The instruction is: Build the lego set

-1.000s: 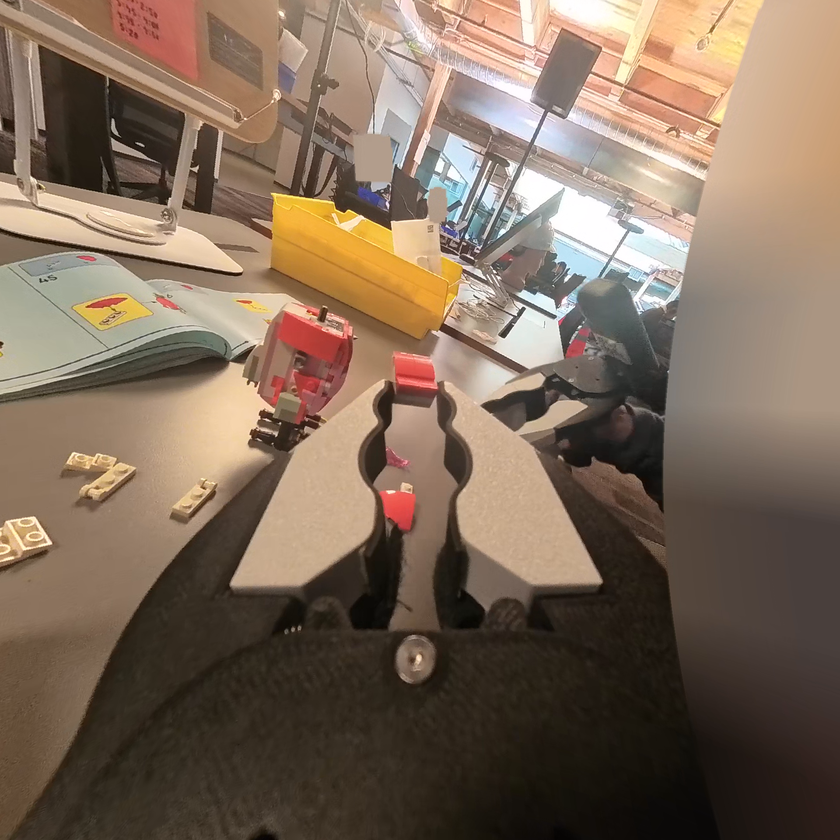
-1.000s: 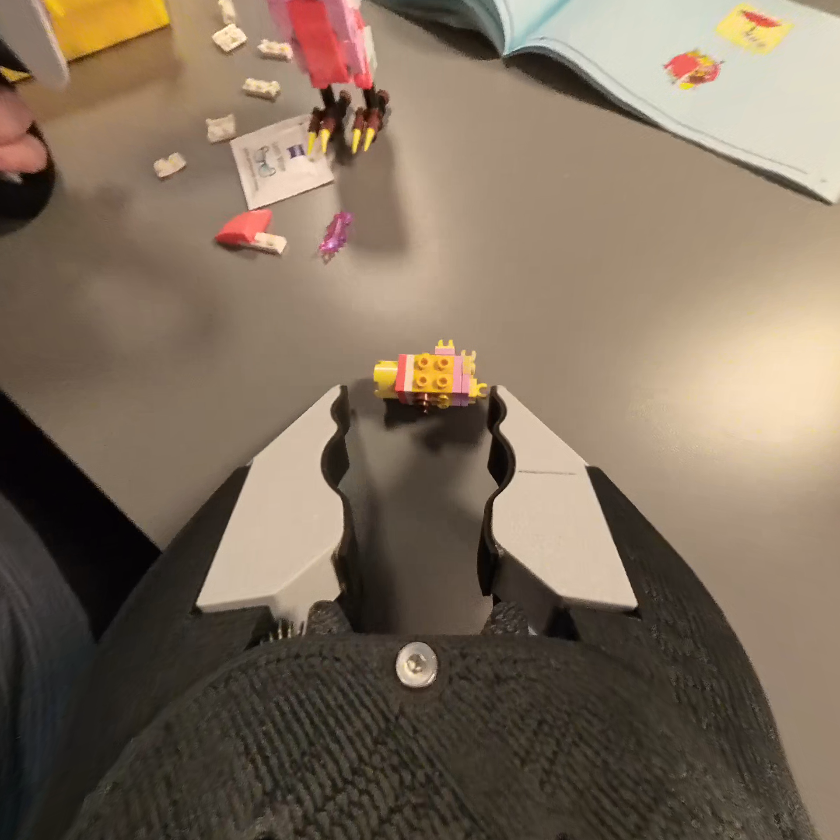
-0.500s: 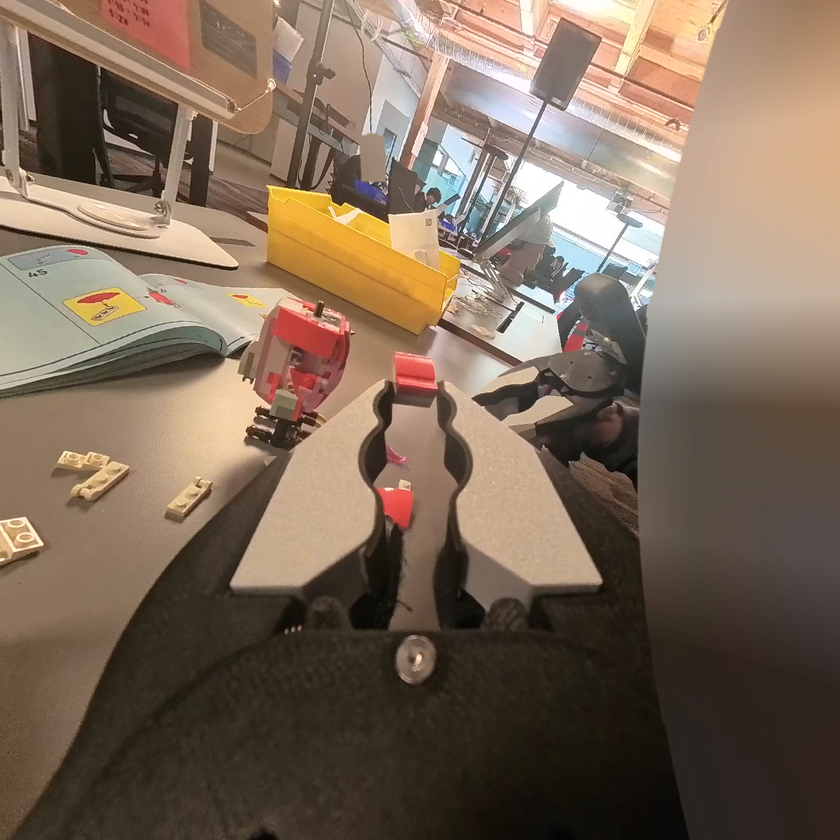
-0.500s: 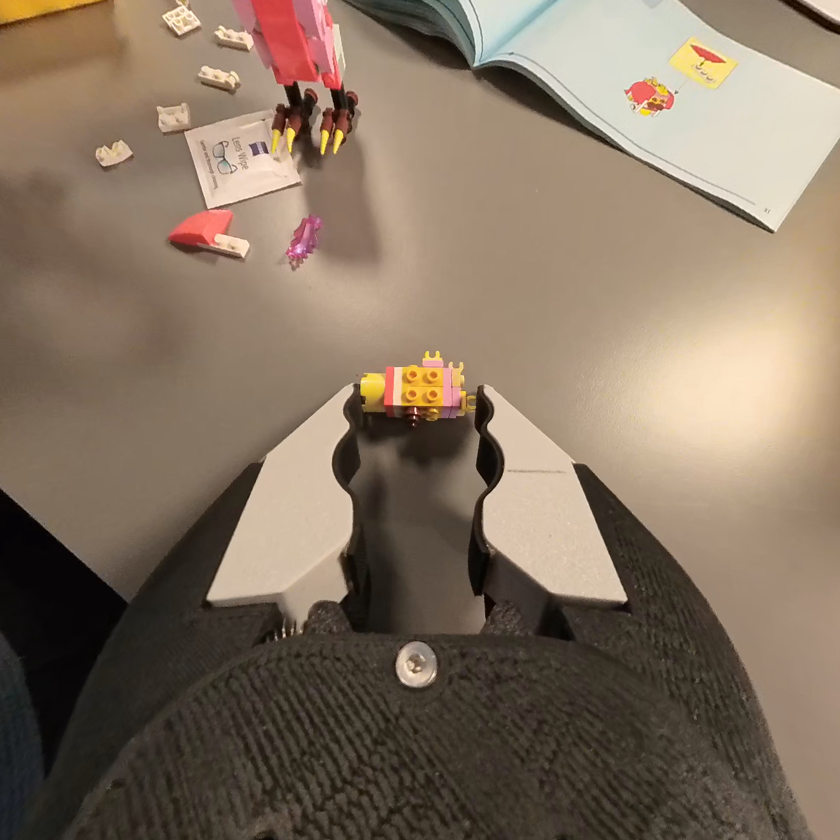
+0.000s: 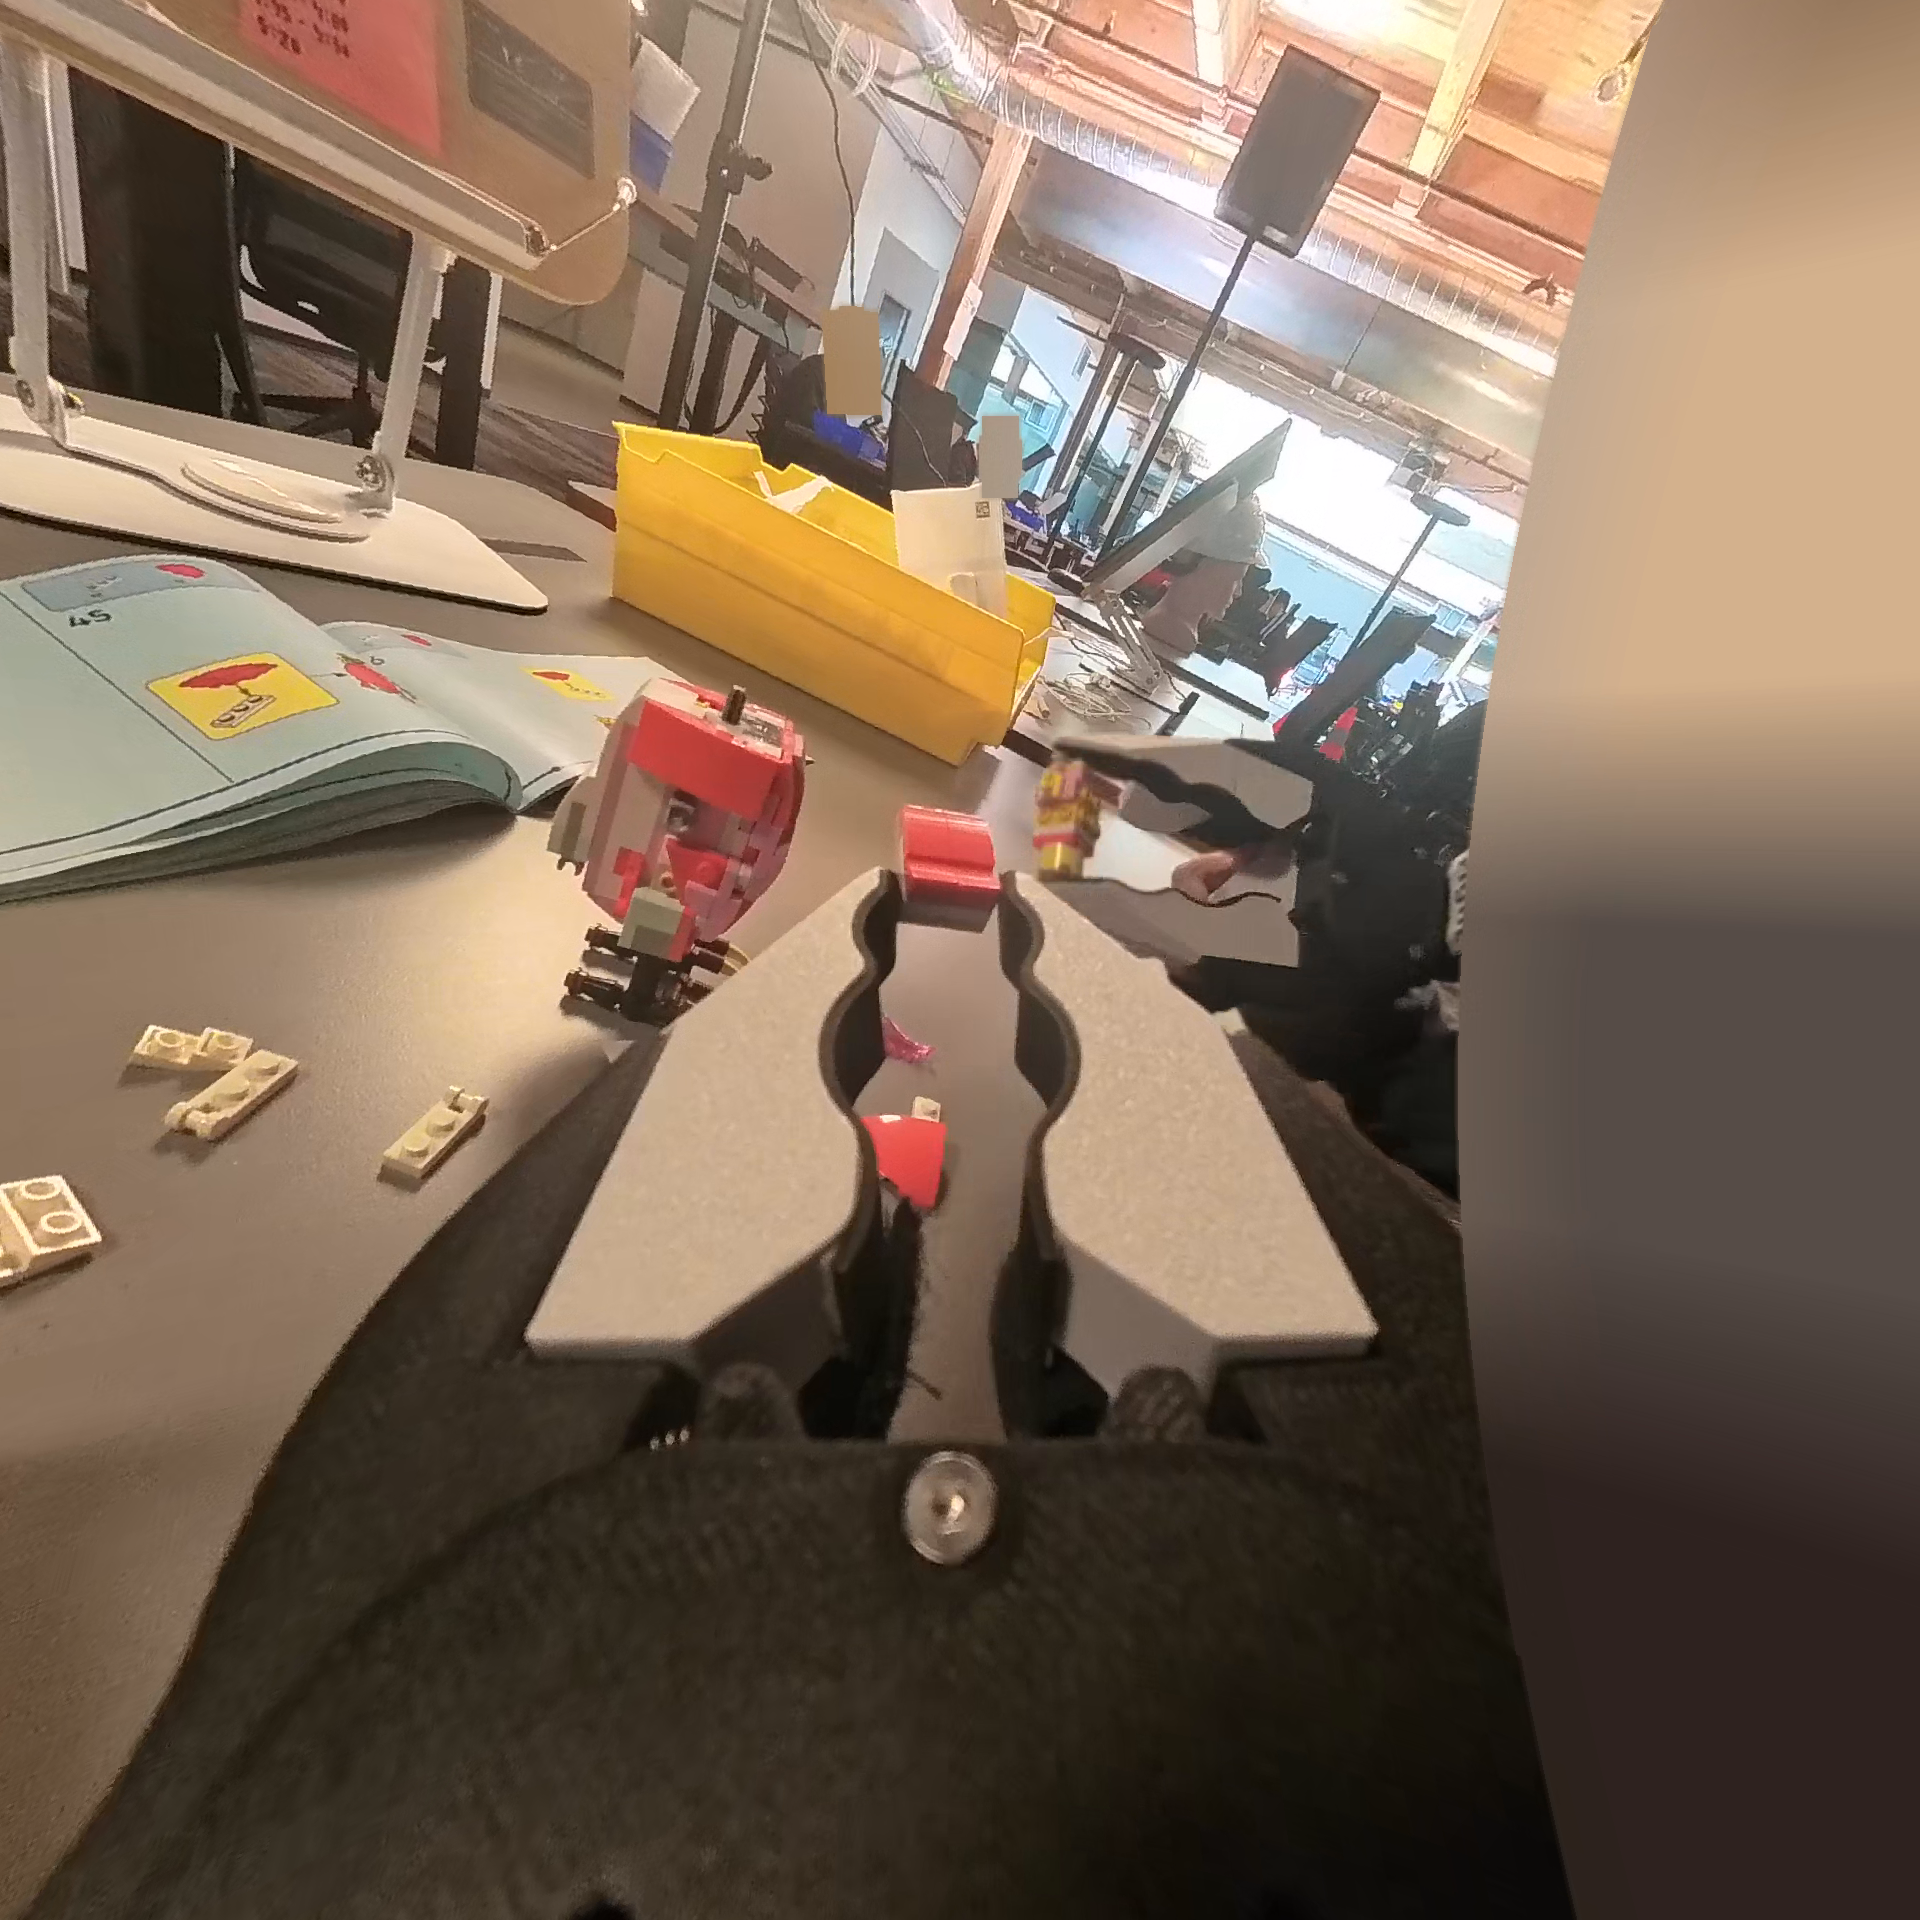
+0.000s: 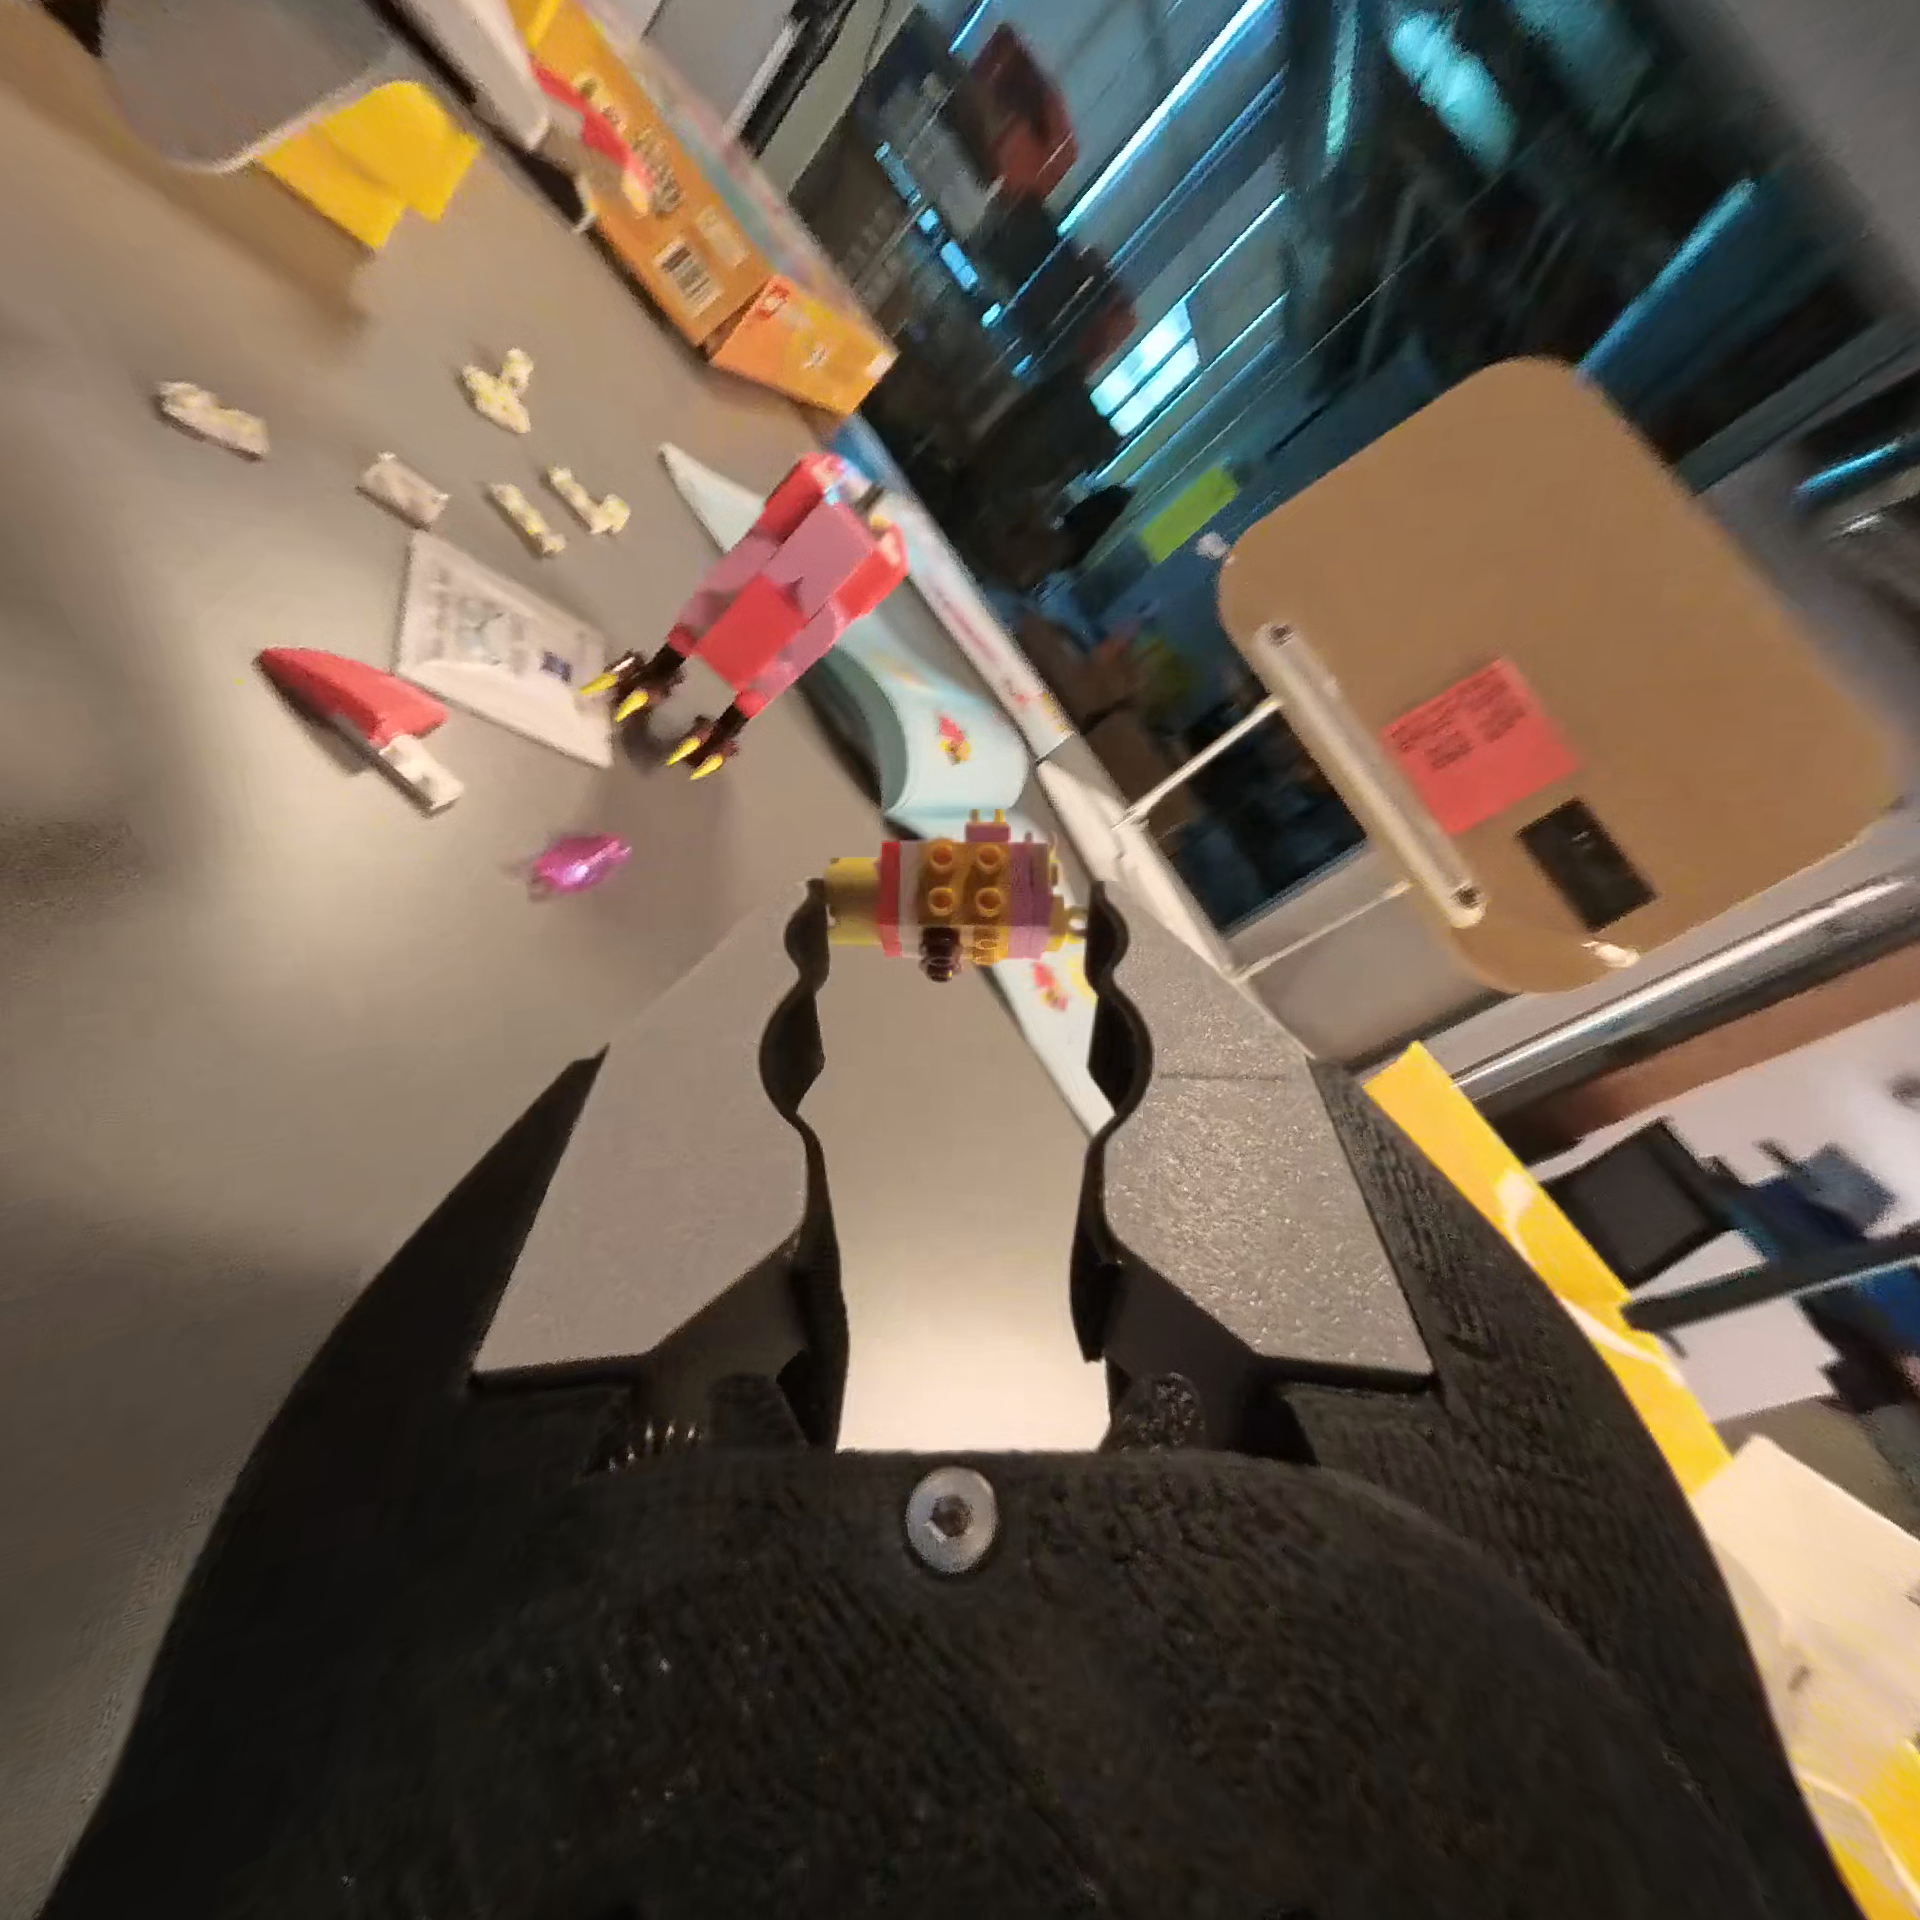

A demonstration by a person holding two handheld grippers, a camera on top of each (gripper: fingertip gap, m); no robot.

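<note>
While its fingers stand close together, the left gripper (image 5: 943,883) clamps a small red brick piece (image 5: 943,864) at the very tips, both pads pressed against its sides, held above the grey table (image 5: 260,935). Wider apart, the right gripper (image 6: 951,914) pinches a yellow, red, orange and pink brick assembly (image 6: 951,899) by its two ends, lifted clear of the tabletop; the left view shows it just to the right of the red piece. Beside the left gripper stands a red and pink brick figure (image 5: 686,821) on dark clawed feet, with an open pale blue instruction booklet (image 5: 208,717) behind it and a yellow bin (image 5: 790,613) farther back. Cream plates (image 5: 223,1081) lie scattered to the left. Below the fingers rest a red curved piece (image 5: 906,1153) and a small magenta piece (image 5: 909,1042); a white packet (image 6: 499,644) lies by the figure's feet.
</note>
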